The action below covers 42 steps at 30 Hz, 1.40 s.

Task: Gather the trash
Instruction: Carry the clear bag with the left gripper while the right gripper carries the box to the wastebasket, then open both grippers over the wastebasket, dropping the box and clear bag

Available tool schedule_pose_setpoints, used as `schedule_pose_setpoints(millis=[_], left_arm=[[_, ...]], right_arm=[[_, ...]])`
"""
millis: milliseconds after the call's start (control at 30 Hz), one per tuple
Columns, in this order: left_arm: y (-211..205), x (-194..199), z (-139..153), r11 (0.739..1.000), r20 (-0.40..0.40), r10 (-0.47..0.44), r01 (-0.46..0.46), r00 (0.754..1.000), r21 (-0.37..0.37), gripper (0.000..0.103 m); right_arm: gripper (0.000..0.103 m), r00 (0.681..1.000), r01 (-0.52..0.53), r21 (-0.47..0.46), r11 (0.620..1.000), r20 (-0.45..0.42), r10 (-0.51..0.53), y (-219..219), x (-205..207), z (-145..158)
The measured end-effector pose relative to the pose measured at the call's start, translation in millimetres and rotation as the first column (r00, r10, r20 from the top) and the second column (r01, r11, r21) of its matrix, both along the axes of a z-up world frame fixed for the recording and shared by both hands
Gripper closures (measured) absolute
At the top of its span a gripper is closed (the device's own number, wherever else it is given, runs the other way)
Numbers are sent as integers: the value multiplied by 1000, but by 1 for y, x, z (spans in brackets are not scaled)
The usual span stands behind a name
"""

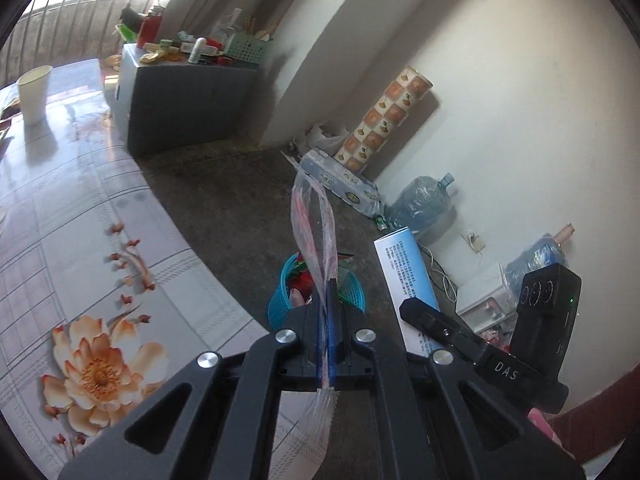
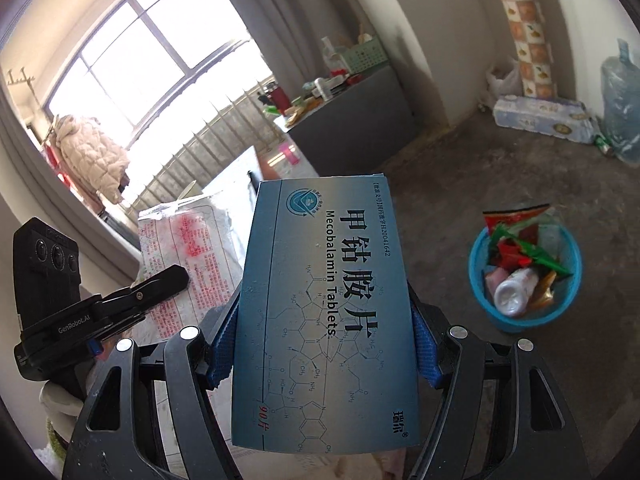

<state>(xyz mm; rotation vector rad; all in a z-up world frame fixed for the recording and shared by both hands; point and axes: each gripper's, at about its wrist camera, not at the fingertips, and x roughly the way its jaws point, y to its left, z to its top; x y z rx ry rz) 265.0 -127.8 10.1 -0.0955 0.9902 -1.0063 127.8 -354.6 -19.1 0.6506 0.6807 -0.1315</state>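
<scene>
**Mia:** Trash is in both grippers. The left gripper [image 1: 328,300] has its two fingers pressed all the way together on a thin see-through wrapper [image 1: 314,232] with red print. The wrapper sticks up past the tips and also hangs out behind them.

**Ben:** What about the other one?

**Mia:** The right gripper [image 2: 324,320] has its fingers spread wide, one blue pad [image 2: 222,344] on each long side of a blue medicine box [image 2: 324,300]. The box says "Mecobalamin Tablets". It fills the middle of the right view, so the floor behind it is hidden.

**Ben:** Where is the bin?

**Mia:** A small blue wastebasket [image 2: 524,312] stands on the dark floor, to the right of the box and well apart from it. It already holds shiny snack wrappers and a little white bottle. In the left view the wastebasket [image 1: 280,300] sits right behind the fingers, so I only see its two sides.

**Ben:** Can you read the wrapper?

**Mia:** No, the red print is too blurry. In the right view the wrapper [image 2: 180,256] shows flat, and the left gripper's black body covers its bottom corner.

**Ben:** Anything else?

**Mia:** A table with a flowered cloth [image 1: 80,240] is on the left, with a white paper cup [image 1: 34,92] on it. Its near edge is cut off by the round rim of the view.
</scene>
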Motion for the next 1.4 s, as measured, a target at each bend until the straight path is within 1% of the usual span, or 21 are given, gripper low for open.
schedule_pose_setpoints(millis=[100, 167, 200, 233, 300, 367, 467, 567, 600, 667, 733, 767, 800, 833, 867, 933, 1000, 1167, 1233, 1300, 1400], left_arm=[[-66, -2, -10, 991, 16, -94, 93, 995, 98, 102], [-107, -2, -22, 976, 25, -141, 135, 990, 168, 102], [-127, -1, -31, 966, 15, -175, 169, 984, 198, 102], [-145, -1, -40, 953, 4, -206, 200, 978, 229, 101], [-180, 1, -60, 924, 7, -242, 228, 970, 308, 101], [-213, 3, -82, 890, -8, -283, 266, 959, 371, 101], [-253, 10, -119, 840, -44, -314, 300, 948, 453, 101], [-291, 15, -157, 794, -74, -323, 313, 944, 521, 101], [-302, 18, -169, 779, -80, -324, 314, 943, 543, 101], [-319, 21, -190, 758, -82, -321, 308, 944, 574, 101], [-336, 22, -207, 757, -80, -318, 304, 945, 579, 99], [-344, 22, -214, 754, -89, -319, 310, 944, 579, 89], [-350, 24, -221, 754, -102, -309, 309, 946, 580, 73], [-352, 26, -223, 767, -111, -292, 302, 950, 566, 68], [-353, 28, -225, 786, -121, -276, 297, 953, 543, 66], [-351, 31, -226, 808, -154, -257, 300, 954, 507, 63], [-349, 32, -223, 817, -178, -254, 309, 951, 487, 60], [-341, 33, -204, 847, -143, -255, 292, 956, 443, 60], [-333, 34, -190, 862, -134, -249, 283, 959, 421, 60], [-320, 31, -171, 879, -123, -252, 280, 960, 387, 60], [-291, 24, -134, 896, -74, -271, 280, 960, 344, 60]], right_arm=[[36, 991, 127, 43, 991, -40, -125, -48, -21, -20], [36, 978, 199, 69, 978, -75, -194, -73, -35, -40], [36, 970, 230, 83, 970, -96, -222, -84, -38, -52], [36, 962, 257, 100, 961, -120, -244, -94, -41, -63], [36, 947, 300, 135, 944, -158, -279, -114, -45, -86], [36, 931, 337, 166, 927, -206, -301, -131, -42, -111], [36, 920, 368, 254, 894, -240, -310, -153, -42, -145], [36, 907, 398, 314, 862, -274, -319, -173, -31, -174], [36, 904, 405, 321, 856, -280, -323, -178, -26, -181], [36, 893, 423, 310, 852, -306, -332, -190, -15, -195], [35, 886, 431, 303, 850, -319, -336, -203, 0, -210], [34, 885, 431, 297, 852, -322, -335, -209, 6, -218], [30, 874, 447, 289, 847, -341, -346, -215, 8, -228], [29, 867, 456, 293, 840, -359, -346, -220, 13, -239], [29, 867, 455, 305, 836, -365, -339, -223, 16, -247], [29, 852, 476, 302, 826, -391, -348, -226, 16, -257], [29, 857, 474, 310, 824, -376, -351, -226, 13, -257], [29, 854, 489, 291, 822, -352, -383, -227, 3, -245], [29, 852, 495, 284, 821, -345, -394, -231, 1, -242], [29, 849, 501, 270, 822, -335, -408, -230, -6, -231], [29, 858, 492, 228, 840, -291, -424, -221, -18, -203]])
